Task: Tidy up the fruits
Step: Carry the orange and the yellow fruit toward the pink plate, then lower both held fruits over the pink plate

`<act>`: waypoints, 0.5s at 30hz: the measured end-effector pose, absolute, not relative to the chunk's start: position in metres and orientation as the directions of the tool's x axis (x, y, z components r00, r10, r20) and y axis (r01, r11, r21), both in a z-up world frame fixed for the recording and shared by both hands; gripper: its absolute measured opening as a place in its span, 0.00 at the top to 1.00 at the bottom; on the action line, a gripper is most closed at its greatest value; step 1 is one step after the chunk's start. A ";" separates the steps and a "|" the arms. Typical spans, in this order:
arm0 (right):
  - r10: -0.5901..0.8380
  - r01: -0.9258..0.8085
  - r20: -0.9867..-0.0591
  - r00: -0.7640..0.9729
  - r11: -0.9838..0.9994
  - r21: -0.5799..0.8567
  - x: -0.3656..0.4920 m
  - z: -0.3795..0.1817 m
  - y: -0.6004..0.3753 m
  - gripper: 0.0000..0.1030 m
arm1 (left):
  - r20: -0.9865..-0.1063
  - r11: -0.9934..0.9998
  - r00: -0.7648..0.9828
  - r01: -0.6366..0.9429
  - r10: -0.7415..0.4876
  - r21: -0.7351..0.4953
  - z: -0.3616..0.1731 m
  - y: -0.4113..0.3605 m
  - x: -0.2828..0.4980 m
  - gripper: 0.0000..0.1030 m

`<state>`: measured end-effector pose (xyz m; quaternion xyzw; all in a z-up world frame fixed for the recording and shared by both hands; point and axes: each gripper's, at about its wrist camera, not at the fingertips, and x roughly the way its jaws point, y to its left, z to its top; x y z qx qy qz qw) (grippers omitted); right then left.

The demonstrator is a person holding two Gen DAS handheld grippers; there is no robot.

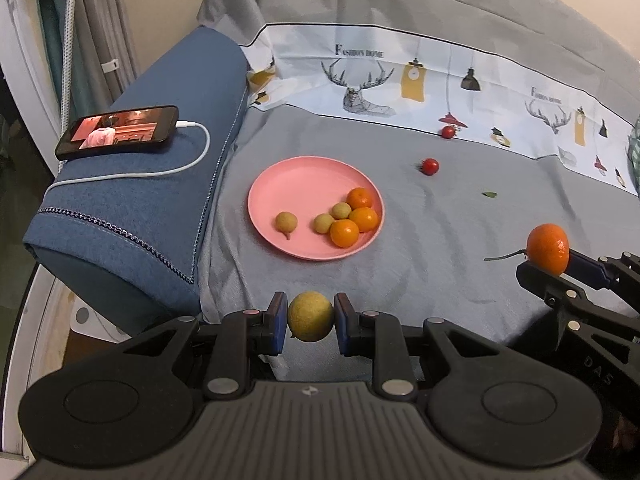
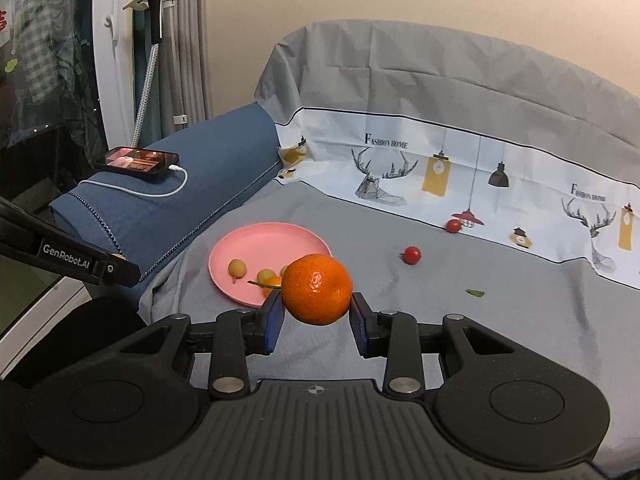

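Your left hand-held gripper (image 1: 310, 322) pinches a small, round, rough-skinned yellow-green fruit (image 1: 310, 316) between its blue pads, tilted steeply down over the wrinkled grey sheet (image 1: 440, 240). Your right hand-held gripper (image 2: 317, 314) clamps a glossy, dimpled orange (image 2: 317, 289) with a thin stem. Ahead of both sits a smooth pink plate (image 1: 296, 184) holding three oranges and three yellow-green fruits

A home: cloth-draped sofa (image 1: 400, 20), charging phone (image 1: 116, 130), curtains (image 2: 188, 40).
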<state>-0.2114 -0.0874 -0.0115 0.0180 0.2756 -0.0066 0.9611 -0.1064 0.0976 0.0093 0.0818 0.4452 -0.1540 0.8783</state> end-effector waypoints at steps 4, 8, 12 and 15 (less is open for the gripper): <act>0.017 0.010 -0.545 0.838 0.999 0.047 -0.190 -0.016 -0.086 0.64 | -0.811 0.946 0.556 0.323 -0.181 0.011 0.007 0.100 -0.087 0.74; 0.030 -0.002 -0.560 0.828 0.999 0.051 -0.163 -0.023 -0.083 0.64 | -0.819 0.953 0.553 0.302 -0.155 0.024 0.001 0.097 -0.062 0.74; 0.043 -0.011 -0.573 0.819 0.998 0.059 -0.135 -0.031 -0.083 0.64 | -0.829 0.954 0.542 0.296 -0.138 0.035 -0.010 0.088 -0.036 0.74; 0.055 -0.022 -0.581 0.812 0.998 0.063 -0.114 -0.038 -0.084 0.64 | -0.836 0.955 0.532 0.293 -0.133 0.034 -0.019 0.081 -0.014 0.74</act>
